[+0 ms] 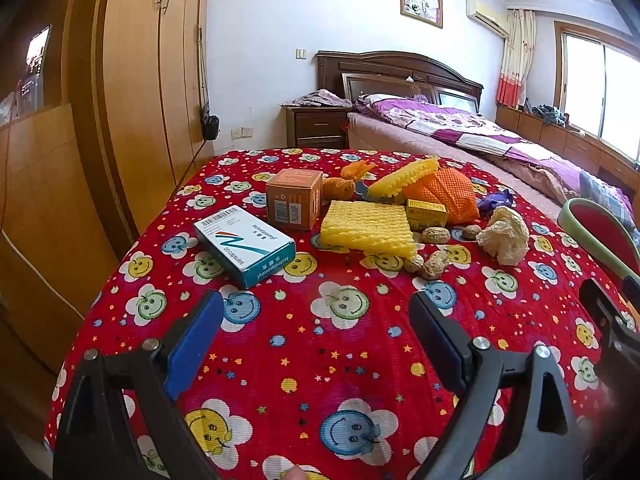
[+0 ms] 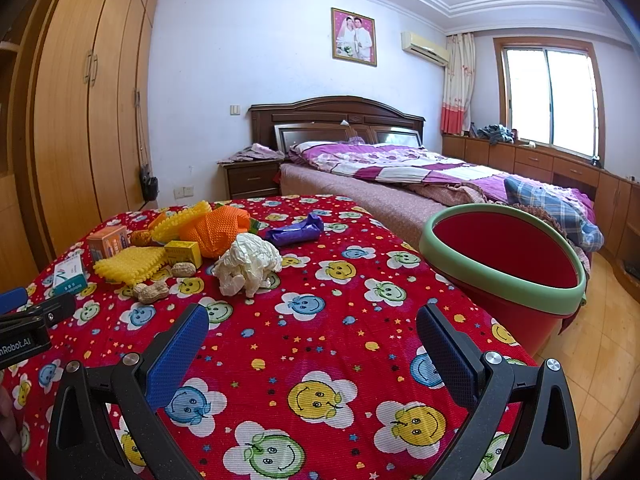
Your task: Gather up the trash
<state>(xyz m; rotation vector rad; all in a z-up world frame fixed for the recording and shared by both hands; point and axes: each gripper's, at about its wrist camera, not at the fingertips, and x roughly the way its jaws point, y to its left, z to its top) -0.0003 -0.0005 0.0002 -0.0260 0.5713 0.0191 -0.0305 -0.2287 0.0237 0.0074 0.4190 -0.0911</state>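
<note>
On the tablecloth [image 1: 320, 320], a box [image 1: 245, 245] reads "Meteospasmyl, 20 capsules".

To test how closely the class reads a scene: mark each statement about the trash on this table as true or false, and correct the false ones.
1. Both the left gripper and the right gripper are open and empty. True.
2. The crumpled tissue already lies inside the red bin. False: it lies on the tablecloth.
3. The bin has a green rim. True.
4. The teal medicine box stands upright on end. False: it lies flat.
5. Peanuts lie near the yellow foam sheet. True.
</note>
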